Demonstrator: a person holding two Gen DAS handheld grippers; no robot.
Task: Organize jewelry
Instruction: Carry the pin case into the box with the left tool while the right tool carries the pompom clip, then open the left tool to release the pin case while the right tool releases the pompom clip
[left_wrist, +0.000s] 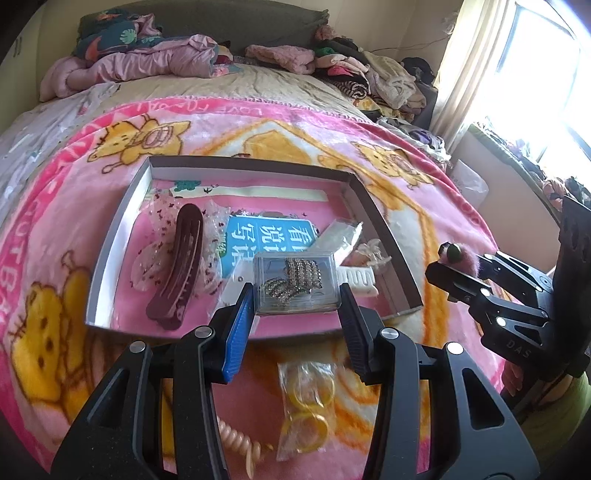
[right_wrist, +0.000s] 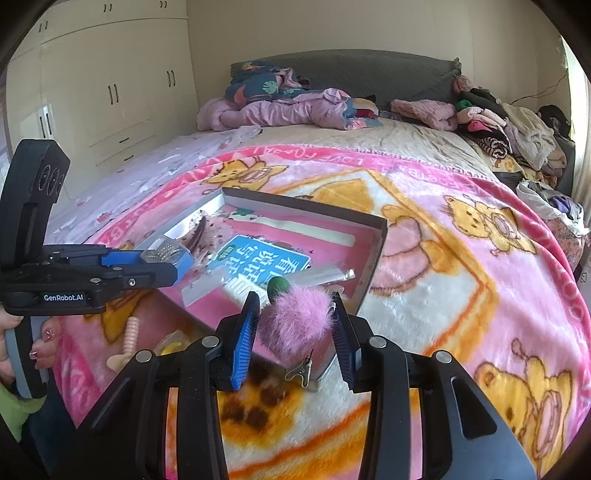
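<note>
My left gripper (left_wrist: 295, 295) is shut on a clear plastic case (left_wrist: 295, 282) of rhinestone jewelry, held over the near edge of the shallow grey box lid (left_wrist: 122, 214); it also shows in the right wrist view (right_wrist: 162, 254). My right gripper (right_wrist: 295, 314) is shut on a pink fluffy pompom hair clip (right_wrist: 295, 325) with a green tip, held above the box's near right corner (right_wrist: 376, 251); it appears in the left wrist view (left_wrist: 452, 254). Inside the box lie a dark red hair claw (left_wrist: 177, 266), a white comb (left_wrist: 356, 282) and a blue card (left_wrist: 258, 236).
The box sits on a pink cartoon blanket (right_wrist: 461, 258) on a bed. In front of it lie a bag of yellow rings (left_wrist: 308, 402) and a peach spiral hair tie (left_wrist: 240, 439). Piled clothes (right_wrist: 498, 125) fill the bed's far end. A wardrobe (right_wrist: 92, 92) stands at left.
</note>
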